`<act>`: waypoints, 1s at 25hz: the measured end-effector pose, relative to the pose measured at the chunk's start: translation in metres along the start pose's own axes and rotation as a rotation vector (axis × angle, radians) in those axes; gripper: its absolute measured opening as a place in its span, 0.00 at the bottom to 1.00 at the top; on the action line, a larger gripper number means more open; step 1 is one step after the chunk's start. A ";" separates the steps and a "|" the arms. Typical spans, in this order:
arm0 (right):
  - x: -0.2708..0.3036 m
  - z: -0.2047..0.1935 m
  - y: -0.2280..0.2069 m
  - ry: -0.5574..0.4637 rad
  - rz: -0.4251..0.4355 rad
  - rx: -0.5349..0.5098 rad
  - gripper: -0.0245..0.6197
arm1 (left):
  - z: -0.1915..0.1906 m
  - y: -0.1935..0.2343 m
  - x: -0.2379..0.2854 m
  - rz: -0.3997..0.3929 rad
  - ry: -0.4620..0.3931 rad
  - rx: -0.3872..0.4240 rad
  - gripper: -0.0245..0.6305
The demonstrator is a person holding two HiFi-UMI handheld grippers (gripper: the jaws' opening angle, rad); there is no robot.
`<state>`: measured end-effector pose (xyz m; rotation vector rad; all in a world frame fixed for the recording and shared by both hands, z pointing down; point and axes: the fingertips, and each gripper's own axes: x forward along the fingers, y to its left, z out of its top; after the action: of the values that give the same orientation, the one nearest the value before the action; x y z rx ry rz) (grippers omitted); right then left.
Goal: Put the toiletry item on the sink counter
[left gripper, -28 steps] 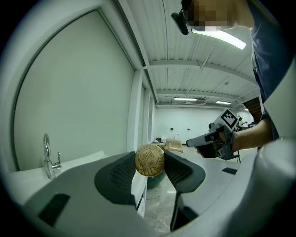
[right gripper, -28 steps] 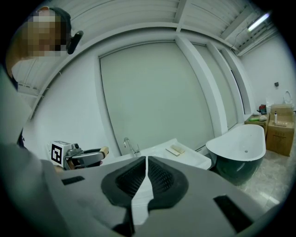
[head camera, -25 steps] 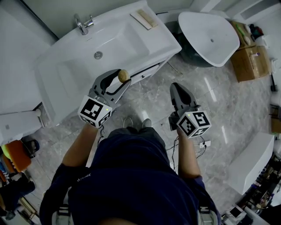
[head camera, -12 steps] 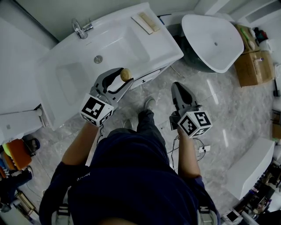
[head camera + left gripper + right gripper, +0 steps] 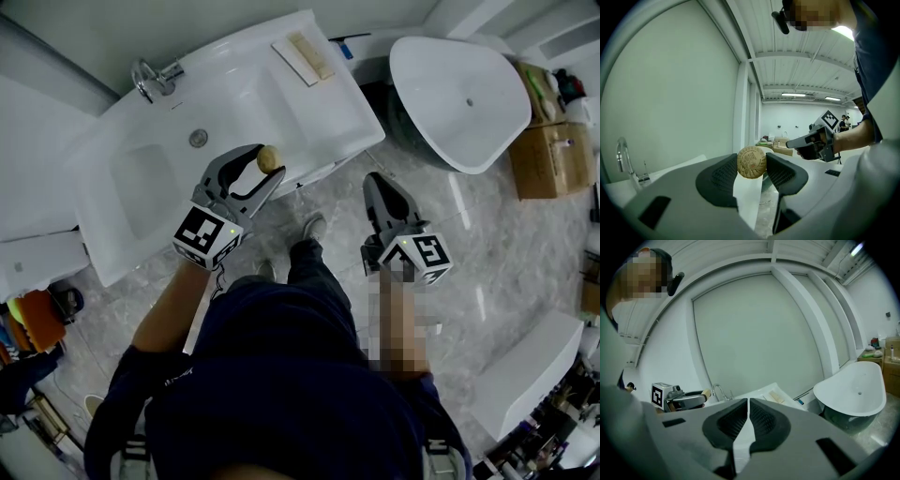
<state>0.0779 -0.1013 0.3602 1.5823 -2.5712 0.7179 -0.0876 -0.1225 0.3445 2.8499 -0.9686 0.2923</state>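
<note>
Left tongs (image 5: 752, 165) are gripping the round tan soap (image 5: 751, 162), its embossed stamp showing only in the left gripper view and unreadable, right tongs (image 5: 748, 405) are sitting clenched on nothing, and in the head view the soap is hovering at the white sink counter's (image 5: 319, 112) front edge.

Head view downward, gripper views level; shared sink (image 5: 319, 112)
</note>
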 end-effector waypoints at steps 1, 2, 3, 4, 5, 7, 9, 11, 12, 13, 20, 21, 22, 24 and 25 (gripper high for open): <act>0.003 0.003 -0.007 0.003 0.004 0.001 0.06 | 0.001 0.001 0.008 0.005 0.003 -0.002 0.36; 0.006 0.006 -0.015 0.007 0.008 0.001 0.06 | 0.002 0.003 0.016 0.009 0.006 -0.004 0.36; 0.009 0.008 -0.022 0.010 0.012 0.001 0.06 | 0.002 0.004 0.024 0.012 0.009 -0.005 0.36; 0.012 0.011 -0.029 0.013 0.017 0.001 0.06 | 0.003 0.005 0.031 0.015 0.012 -0.006 0.36; 0.015 0.013 -0.036 0.017 0.021 0.000 0.06 | 0.004 0.007 0.039 0.019 0.017 -0.006 0.36; 0.021 0.017 -0.050 0.024 0.028 0.001 0.06 | 0.004 0.010 0.054 0.027 0.025 -0.008 0.36; 0.026 0.020 -0.064 0.031 0.034 0.005 0.06 | 0.005 0.012 0.069 0.034 0.034 -0.010 0.36; 0.030 0.024 -0.078 0.037 0.039 0.010 0.06 | 0.005 0.013 0.084 0.040 0.042 -0.012 0.36; 0.032 0.026 -0.085 0.041 0.041 0.011 0.06 | 0.005 0.014 0.091 0.043 0.048 -0.013 0.36; 0.035 0.028 -0.092 0.043 0.043 0.012 0.06 | 0.004 0.015 0.098 0.046 0.054 -0.014 0.36; 0.057 0.040 -0.132 0.064 0.066 0.019 0.06 | 0.002 0.027 0.144 0.057 0.095 -0.006 0.36; 0.061 0.040 -0.137 0.067 0.069 0.021 0.06 | 0.000 0.029 0.150 0.058 0.102 -0.004 0.36; 0.065 0.040 -0.141 0.070 0.070 0.024 0.06 | -0.002 0.031 0.155 0.059 0.109 -0.002 0.36; 0.073 0.040 -0.149 0.075 0.073 0.029 0.06 | -0.007 0.035 0.165 0.056 0.125 0.002 0.36; 0.076 0.039 -0.153 0.078 0.073 0.032 0.06 | -0.010 0.037 0.169 0.054 0.133 0.004 0.36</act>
<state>0.1796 -0.2373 0.4017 1.4449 -2.5861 0.8137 0.0197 -0.2497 0.3927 2.7700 -1.0197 0.4832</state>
